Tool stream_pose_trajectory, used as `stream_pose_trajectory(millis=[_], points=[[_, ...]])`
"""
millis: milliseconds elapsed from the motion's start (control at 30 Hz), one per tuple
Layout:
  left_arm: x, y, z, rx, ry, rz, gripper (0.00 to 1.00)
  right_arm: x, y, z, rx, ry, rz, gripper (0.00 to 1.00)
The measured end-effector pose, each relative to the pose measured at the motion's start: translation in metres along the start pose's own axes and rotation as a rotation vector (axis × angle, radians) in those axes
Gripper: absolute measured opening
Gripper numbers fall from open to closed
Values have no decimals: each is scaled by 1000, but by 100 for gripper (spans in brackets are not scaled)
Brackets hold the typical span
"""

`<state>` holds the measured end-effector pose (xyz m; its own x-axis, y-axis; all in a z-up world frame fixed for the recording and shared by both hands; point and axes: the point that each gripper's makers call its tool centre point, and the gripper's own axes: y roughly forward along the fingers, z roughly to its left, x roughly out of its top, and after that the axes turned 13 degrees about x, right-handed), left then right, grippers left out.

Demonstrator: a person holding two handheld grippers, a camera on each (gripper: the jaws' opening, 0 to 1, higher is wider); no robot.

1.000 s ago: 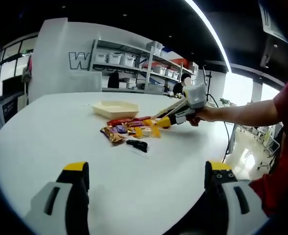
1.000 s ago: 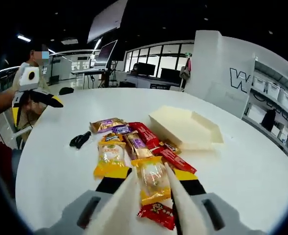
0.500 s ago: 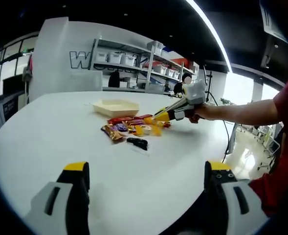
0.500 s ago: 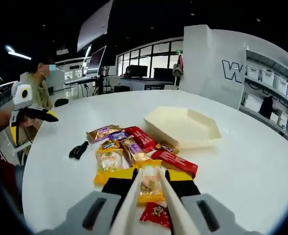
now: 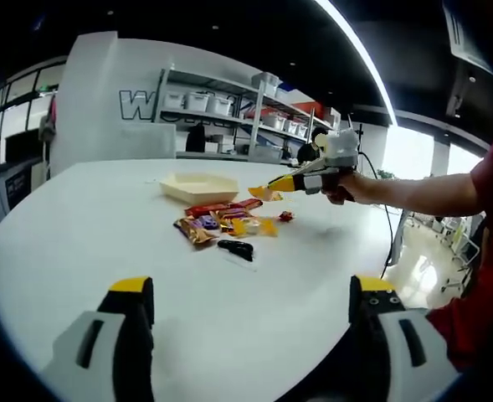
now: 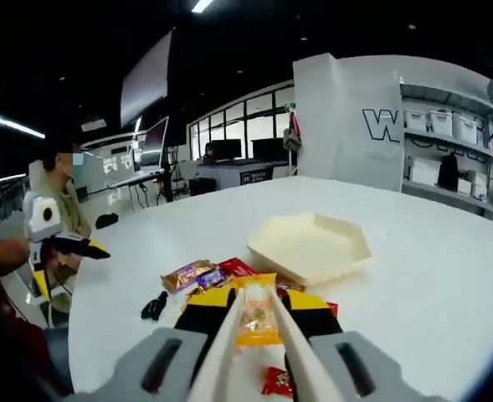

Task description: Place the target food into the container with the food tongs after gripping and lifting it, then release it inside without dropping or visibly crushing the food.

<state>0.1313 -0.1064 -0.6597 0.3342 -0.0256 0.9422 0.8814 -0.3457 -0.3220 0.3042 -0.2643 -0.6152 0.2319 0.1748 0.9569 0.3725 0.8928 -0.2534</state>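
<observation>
Clearly, the right tongs [image 6: 258, 311] pinch a yellow cake packet [image 6: 257, 316] above the white tabletop [image 6: 413, 276], the cream hexagonal tray [image 6: 310, 245] at one o'clock. The left tongs [image 5: 246, 295] stand wide apart.

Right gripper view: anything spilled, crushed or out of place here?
Nothing stands out. The yellow snack packet sits between the tongs uncrushed, lifted above the loose snack pile; the cream container sits upright and empty.
</observation>
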Motion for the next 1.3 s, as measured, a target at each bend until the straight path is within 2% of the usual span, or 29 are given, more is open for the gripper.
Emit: stream_pose_trajectory(millis=[67, 100, 200, 300, 367, 667, 1067, 1100, 1200, 1300], points=[[0, -1, 0, 1, 1, 1, 95, 7, -1, 1, 3, 4, -20, 16], [-1, -1, 0, 2, 3, 1, 95, 18, -2, 3, 12, 25, -57, 16], [0, -3, 1, 4, 0, -2, 95, 33, -2, 4, 28, 49, -104, 16], [2, -5, 4, 10, -4, -8, 95, 56, -3, 9, 60, 91, -193, 16], [3, -6, 6, 13, -9, -12, 95, 68, -4, 11, 75, 101, -226, 16], [6, -7, 12, 24, -22, -18, 95, 86, 15, -3, 51, 80, -218, 17], [19, -11, 18, 44, -25, -46, 95, 108, 49, -51, -66, 72, -227, 19], [20, -11, 19, 47, -25, -48, 95, 114, 49, -62, -117, 28, -235, 20], [21, -12, 21, 53, -24, -49, 95, 120, 50, -65, -110, 65, -263, 21], [20, -13, 23, 57, -23, -49, 95, 122, 49, -66, -121, 32, -256, 21]])
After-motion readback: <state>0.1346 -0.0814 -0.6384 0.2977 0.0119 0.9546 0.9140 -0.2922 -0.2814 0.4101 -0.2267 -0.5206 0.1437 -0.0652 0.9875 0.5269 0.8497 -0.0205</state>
